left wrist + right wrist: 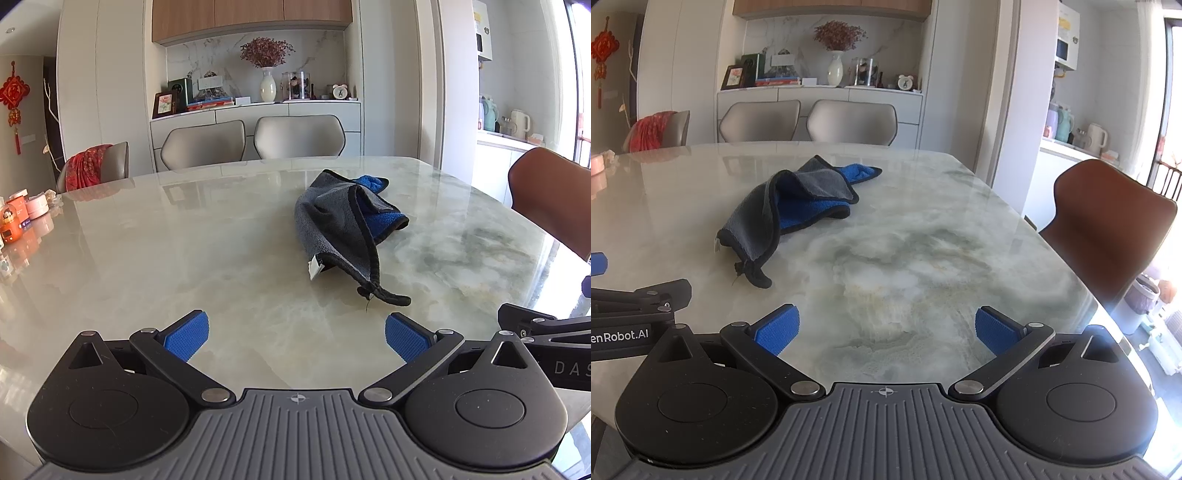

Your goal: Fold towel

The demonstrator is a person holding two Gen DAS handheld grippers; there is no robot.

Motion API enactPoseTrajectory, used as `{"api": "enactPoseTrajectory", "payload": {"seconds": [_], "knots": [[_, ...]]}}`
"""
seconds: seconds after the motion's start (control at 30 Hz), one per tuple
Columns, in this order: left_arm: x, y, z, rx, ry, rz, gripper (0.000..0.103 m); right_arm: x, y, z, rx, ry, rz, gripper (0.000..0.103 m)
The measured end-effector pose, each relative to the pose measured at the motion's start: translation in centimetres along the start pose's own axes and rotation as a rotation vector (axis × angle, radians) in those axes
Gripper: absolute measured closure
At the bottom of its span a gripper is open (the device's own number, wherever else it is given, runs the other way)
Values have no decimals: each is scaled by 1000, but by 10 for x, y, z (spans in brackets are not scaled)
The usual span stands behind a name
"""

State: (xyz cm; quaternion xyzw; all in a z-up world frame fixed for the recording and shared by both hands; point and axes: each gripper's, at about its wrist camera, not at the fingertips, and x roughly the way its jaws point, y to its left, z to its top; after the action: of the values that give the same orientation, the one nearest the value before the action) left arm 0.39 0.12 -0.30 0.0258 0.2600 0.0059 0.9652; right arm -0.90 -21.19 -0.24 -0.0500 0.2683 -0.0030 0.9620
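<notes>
A grey and blue towel (343, 218) with black edging lies crumpled on the marble table (184, 240), a white tag and a black loop at its near end. My left gripper (297, 338) is open and empty, just short of the towel's near end. In the right wrist view the towel (790, 206) lies ahead to the left. My right gripper (886, 330) is open and empty over bare table (923, 258), to the right of the towel. The left gripper's body shows at that view's left edge.
Two grey chairs (255, 142) stand at the far side of the table. A brown chair (1108, 229) stands at the right. Small jars and boxes (22, 218) sit at the table's left edge. The right table edge (1071, 266) is close to my right gripper.
</notes>
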Motion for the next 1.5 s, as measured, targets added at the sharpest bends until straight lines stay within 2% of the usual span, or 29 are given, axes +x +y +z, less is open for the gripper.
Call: {"api": "enactPoseTrajectory", "payload": {"seconds": [1.5], "knots": [[5, 2, -2, 5, 8, -4, 0, 7, 0, 3, -2, 7, 6, 0]]}}
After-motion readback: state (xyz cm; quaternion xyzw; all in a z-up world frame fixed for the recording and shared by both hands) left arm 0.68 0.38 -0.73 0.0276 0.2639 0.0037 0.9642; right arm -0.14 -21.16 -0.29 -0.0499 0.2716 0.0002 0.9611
